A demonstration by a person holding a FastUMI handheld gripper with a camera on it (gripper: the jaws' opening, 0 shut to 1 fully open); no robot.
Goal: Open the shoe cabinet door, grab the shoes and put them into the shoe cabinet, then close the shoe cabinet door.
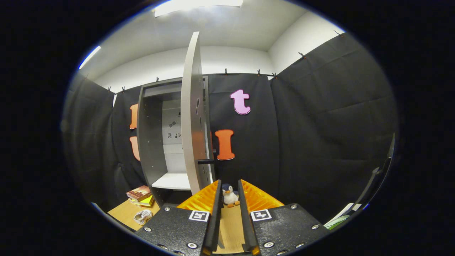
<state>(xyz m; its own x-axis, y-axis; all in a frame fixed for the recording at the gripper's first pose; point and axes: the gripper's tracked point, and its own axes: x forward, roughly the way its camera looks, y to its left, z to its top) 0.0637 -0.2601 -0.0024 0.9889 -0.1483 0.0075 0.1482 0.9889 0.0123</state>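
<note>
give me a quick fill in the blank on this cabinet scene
1. The cabinet door is ____.
2. Beyond the gripper, seen in the gap between its fingers, sits a toy ____.
3. The gripper's fingers hold ____.
4. Beside the cabinet's foot lies a stack of ____.

Missing: open; penguin; nothing; books

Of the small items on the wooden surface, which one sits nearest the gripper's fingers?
The penguin toy, standing just beyond the open gripper, framed in the gap between its fingertips. The stacked books and white cable lie off by the cabinet's base.
</note>
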